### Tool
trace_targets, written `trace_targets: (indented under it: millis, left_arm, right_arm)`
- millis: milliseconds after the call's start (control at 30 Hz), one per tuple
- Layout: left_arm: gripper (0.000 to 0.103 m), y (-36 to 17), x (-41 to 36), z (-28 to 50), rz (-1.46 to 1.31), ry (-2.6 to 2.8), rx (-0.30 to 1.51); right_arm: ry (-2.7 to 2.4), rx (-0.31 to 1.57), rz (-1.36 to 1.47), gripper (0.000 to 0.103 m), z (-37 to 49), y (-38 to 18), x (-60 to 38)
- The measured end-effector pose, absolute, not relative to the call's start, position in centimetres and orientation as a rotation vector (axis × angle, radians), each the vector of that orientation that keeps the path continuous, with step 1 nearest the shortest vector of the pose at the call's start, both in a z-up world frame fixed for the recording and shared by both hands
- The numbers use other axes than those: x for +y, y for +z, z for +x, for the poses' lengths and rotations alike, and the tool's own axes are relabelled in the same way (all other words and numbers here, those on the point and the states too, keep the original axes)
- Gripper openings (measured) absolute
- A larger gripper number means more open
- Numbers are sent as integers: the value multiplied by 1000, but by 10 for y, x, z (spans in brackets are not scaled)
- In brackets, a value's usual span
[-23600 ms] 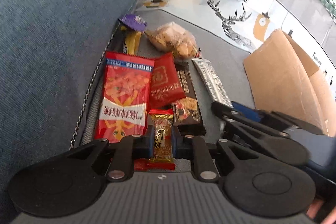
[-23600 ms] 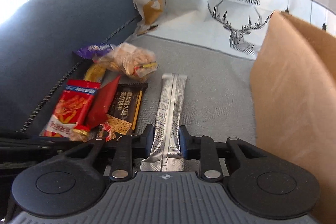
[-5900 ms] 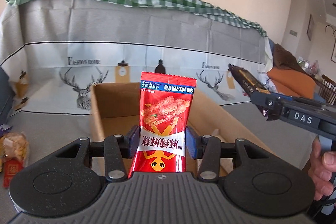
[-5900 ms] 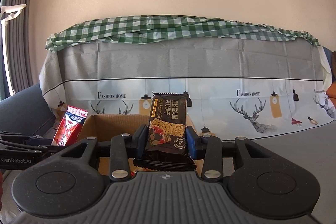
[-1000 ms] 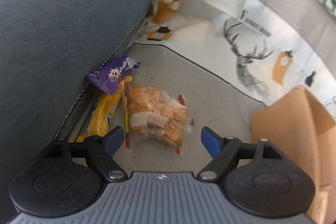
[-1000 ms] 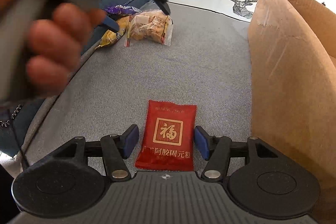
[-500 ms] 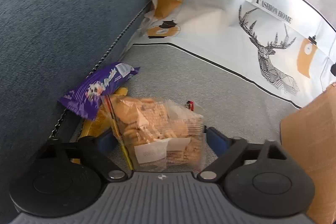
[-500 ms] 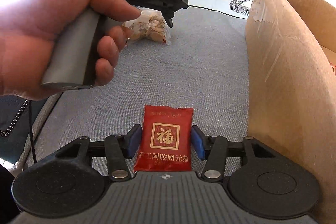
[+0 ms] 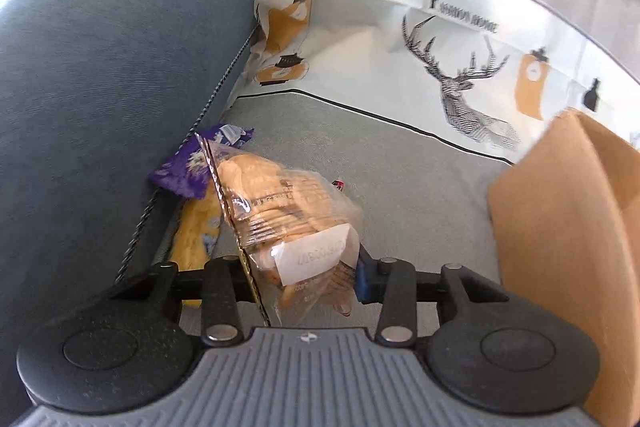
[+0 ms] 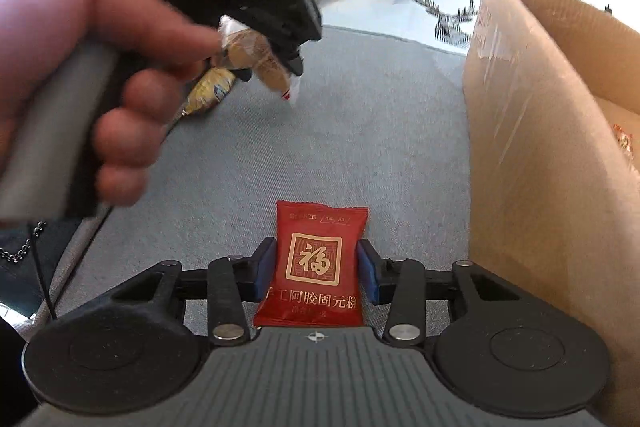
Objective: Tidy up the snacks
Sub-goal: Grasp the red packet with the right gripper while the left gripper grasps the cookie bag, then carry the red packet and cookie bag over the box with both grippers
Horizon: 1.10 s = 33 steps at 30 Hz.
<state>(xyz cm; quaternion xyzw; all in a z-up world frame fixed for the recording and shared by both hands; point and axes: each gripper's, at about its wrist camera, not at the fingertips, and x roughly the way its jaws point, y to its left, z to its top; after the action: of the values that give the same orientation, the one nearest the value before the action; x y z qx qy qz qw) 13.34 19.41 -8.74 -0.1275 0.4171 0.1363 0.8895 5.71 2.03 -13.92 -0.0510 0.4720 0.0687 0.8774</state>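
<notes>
A clear bag of biscuits (image 9: pixel 280 203) sits between the jaws of my left gripper (image 9: pixel 304 271), which are closing and press on its lower end. In the right wrist view the biscuit bag (image 10: pixel 252 47) hangs from the left gripper (image 10: pixel 276 63), clear of the grey seat. A red packet with a gold character (image 10: pixel 316 259) lies on the seat. My right gripper (image 10: pixel 316 269) is closing on it, with its blue pads (image 10: pixel 266 267) against both sides.
A purple wrapper (image 9: pixel 188 167) and a yellow packet (image 9: pixel 196 227) lie by the blue cushion (image 9: pixel 100 67). An open cardboard box (image 10: pixel 540 147) stands on the right. A deer-print cover (image 9: pixel 460 67) lines the back. A person's hand (image 10: pixel 80 67) holds the left gripper.
The left gripper went from wide open around the biscuit bag to closed on it and raised it off the seat. The right gripper's pads drew in against the red packet.
</notes>
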Motion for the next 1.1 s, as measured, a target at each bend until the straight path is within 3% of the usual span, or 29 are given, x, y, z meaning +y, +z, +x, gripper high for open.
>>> trace_targets:
  millis: [400, 1100]
  left_arm:
    - [43, -43, 178, 42, -290, 203, 713]
    - [44, -10, 167, 32, -305, 203, 699]
  right_arm:
    - [171, 830, -113, 44, 15, -100, 20]
    - [164, 587, -141, 44, -14, -18, -10]
